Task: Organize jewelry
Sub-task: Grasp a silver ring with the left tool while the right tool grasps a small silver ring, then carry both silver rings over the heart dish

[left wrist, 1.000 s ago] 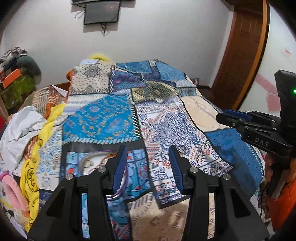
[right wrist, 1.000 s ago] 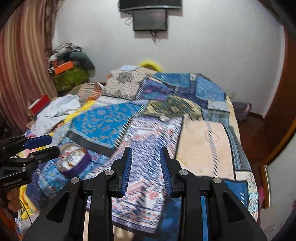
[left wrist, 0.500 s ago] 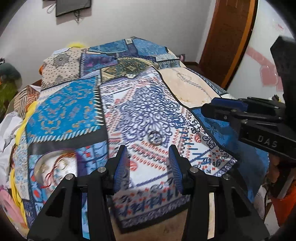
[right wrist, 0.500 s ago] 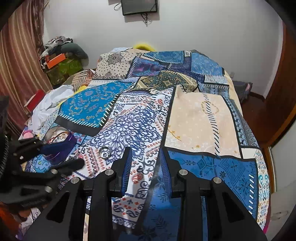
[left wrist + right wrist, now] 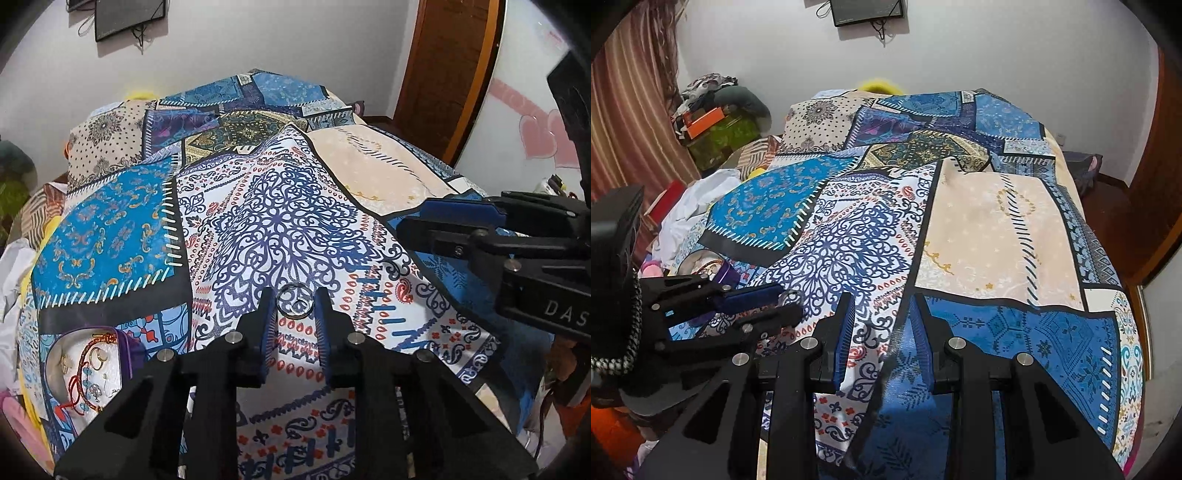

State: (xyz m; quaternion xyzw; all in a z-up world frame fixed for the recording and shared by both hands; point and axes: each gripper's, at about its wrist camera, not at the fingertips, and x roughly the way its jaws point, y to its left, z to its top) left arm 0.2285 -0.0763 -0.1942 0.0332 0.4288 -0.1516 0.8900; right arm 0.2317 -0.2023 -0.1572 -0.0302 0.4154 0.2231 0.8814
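Since half a second ago the left gripper [image 5: 294, 308] has closed in on the ring [image 5: 295, 304]: it lay ahead of the tips then, now it sits right between them. Earlier still, the ring wasn't in the left view at all.

Ring is a plain silver band, lying flat on the white-and-navy patch of the bedspread [image 5: 258, 221]. Left jaws are partly open, one blue pad on each side of the band, gap only a little wider than the ring. Can't tell if the pads touch it yet; nothing is lifted. Straddling it like this makes sense: a squeeze should catch it across its width.

The open purple tin [image 5: 127, 354] sits well to the left on the same cover, with a red cord bracelet [image 5: 86, 363], gold hoops and small bits already on its white lining. Likely the drop-off, so the ring is the stray piece.

Right gripper [image 5: 882, 334] hangs over the blue patch nearer the bed edge, jaws partly open, holding nothing. Probably parked there to stay clear of the pick.

Risk: soft cloth, thin band. Pads could push it into the fabric or flip it instead of gripping.
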